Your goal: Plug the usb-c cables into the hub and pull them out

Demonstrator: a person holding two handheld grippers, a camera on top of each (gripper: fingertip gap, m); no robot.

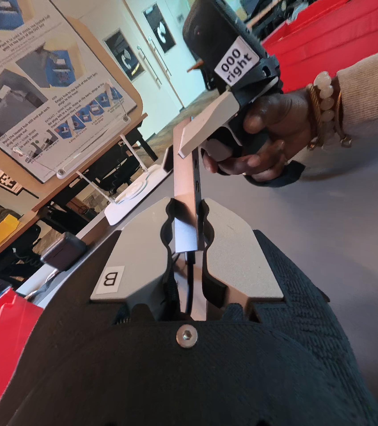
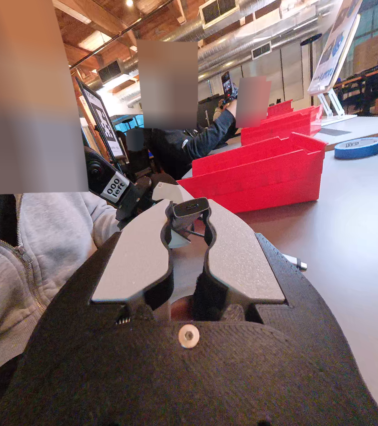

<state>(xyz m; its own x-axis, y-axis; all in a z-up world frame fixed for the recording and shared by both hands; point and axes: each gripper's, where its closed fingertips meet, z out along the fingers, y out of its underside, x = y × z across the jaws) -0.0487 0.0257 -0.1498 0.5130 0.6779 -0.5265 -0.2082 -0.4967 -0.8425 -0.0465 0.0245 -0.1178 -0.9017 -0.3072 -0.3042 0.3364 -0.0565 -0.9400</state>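
Hub point(image 1: 186, 184) pinched by both hand-held grippers, left point(image 1: 186, 205) and right point(image 2: 189, 207), apparently above grey table point(image 1: 321, 230).

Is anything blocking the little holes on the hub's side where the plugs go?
Nothing visible does. The hub, held by the left gripper, shows two bare side ports; the right gripper sits at its far end.

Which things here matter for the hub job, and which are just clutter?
In the job: slim grey metal hub, clamped by left tongs and right tongs; silver cable plug.
Lying about: red plastic bins, blue tape roll, printed sheet on white stand.
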